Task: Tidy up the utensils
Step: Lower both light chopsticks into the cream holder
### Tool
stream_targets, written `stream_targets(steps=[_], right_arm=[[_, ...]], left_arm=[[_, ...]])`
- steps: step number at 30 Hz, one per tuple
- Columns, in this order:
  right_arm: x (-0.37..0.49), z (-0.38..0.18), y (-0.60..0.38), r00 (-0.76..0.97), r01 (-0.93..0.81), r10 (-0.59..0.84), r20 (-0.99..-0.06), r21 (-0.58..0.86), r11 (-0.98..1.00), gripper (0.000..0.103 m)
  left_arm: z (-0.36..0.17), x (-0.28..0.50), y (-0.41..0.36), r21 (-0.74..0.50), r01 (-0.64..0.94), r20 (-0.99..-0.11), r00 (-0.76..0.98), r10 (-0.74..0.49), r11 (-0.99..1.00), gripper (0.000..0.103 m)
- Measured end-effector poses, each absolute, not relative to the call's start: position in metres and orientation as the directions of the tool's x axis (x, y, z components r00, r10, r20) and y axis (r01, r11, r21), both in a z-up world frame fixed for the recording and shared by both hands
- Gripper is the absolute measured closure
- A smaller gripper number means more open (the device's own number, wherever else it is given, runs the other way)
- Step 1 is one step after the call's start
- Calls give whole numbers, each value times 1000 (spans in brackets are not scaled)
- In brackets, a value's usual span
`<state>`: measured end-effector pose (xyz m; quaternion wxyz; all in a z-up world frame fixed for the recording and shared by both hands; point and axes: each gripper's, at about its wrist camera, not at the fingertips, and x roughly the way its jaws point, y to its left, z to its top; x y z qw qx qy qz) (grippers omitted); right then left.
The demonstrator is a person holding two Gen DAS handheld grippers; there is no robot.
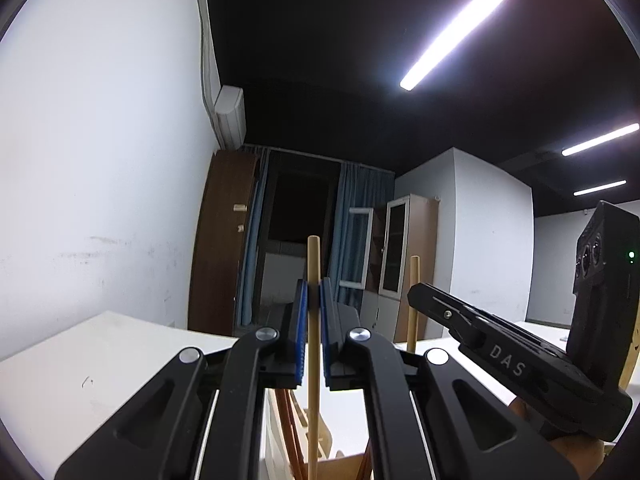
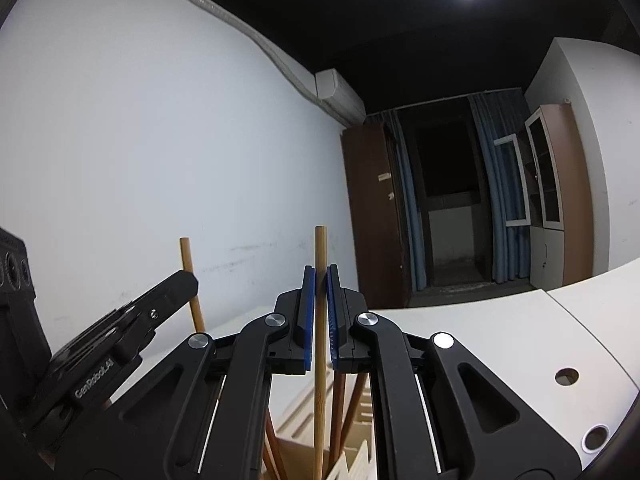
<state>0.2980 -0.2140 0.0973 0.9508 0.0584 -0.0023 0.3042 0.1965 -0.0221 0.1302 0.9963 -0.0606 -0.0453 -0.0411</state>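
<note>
While both grippers point level across the room, each one clamps a pale bamboo chopstick upright between its blue pads. Seen from the left wrist, the left chopstick [image 1: 314, 344] runs from 12 o'clock to 6 o'clock straight through the left gripper [image 1: 314, 332], its top end clear above the fingertips and its lower part dropping toward a wooden holder [image 1: 320, 440] where darker reddish sticks [image 1: 290, 428] lean. From the right wrist, the right chopstick [image 2: 320, 340] stands the same way, pinched in the right gripper [image 2: 319, 320], its lower end among more brown sticks [image 2: 340, 408] in that rack. Each gripper appears in the other's view: the right one at 3 o'clock of the left, the left one at 9 o'clock of the right. Beneath lies a white table [image 2: 500, 332], with a white wall [image 1: 100, 160] beyond.
</note>
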Motion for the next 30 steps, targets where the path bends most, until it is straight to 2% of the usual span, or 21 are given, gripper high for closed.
stream_targets(steps=[23, 30], right_arm=[[293, 74, -215, 804, -581, 583, -117, 57, 812, 97], [281, 70, -215, 805, -582, 580, -127, 25, 813, 97]], left_arm=[[115, 208, -9, -95, 103, -36, 994, -107, 990, 97], [111, 207, -8, -90, 100, -51, 993, -105, 991, 97]])
